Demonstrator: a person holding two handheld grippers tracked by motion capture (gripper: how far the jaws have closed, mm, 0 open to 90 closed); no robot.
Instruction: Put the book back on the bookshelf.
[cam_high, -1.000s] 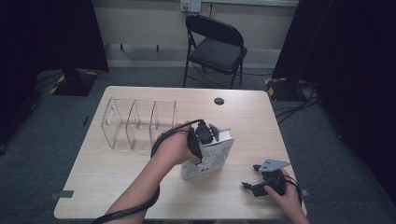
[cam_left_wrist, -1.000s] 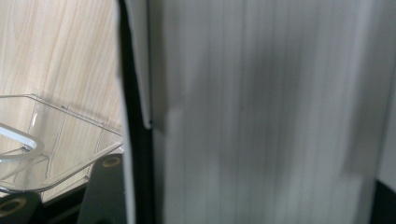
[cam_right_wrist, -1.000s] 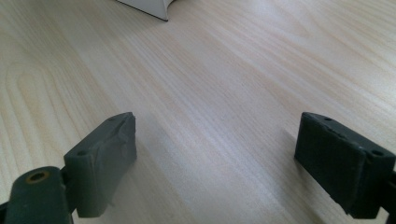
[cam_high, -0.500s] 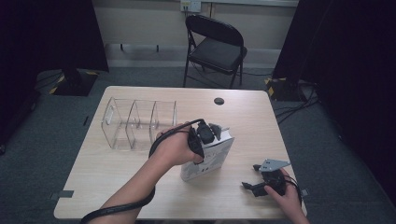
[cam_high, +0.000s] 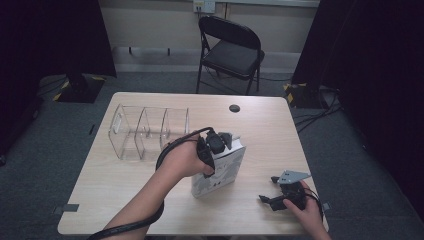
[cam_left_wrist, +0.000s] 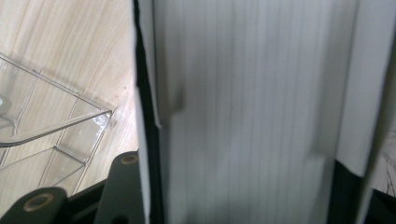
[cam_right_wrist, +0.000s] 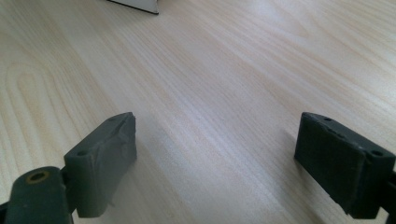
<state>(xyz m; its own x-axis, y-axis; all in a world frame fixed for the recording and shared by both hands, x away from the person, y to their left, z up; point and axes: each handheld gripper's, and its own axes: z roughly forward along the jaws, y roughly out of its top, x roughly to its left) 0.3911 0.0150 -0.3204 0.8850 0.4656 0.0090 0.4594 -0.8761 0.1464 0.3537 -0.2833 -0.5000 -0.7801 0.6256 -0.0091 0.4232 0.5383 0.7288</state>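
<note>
On the pale wooden surface (cam_high: 125, 200) a white book (cam_high: 222, 172) stands on its lower edge, tilted a little, near the middle and just right of a clear plastic organizer (cam_high: 147, 131) with three compartments. The left tool (cam_high: 216, 144) grips the book at its top edge; the person's left hand (cam_high: 182, 160) wraps the tool's handle, and a black cable loops from it back along the forearm. In the left gripper view the page block (cam_left_wrist: 243, 112) of the book runs straight up between the two black jaws, which press against its covers on either side (so this tool is closed on the book). The corner of the organizer (cam_left_wrist: 56, 126) lies just beside it on the wood.

The right tool (cam_high: 280, 195) rests low near the front right corner of the surface, well apart from the book, held by the right hand (cam_high: 307, 215), with its grey three-cornered plate on top. In the right gripper view its jaws stand wide apart over bare wood, holding nothing.

A black folding chair (cam_high: 231, 50) stands beyond the far edge of the surface, and a small dark round disc (cam_high: 234, 108) sits near that edge.
</note>
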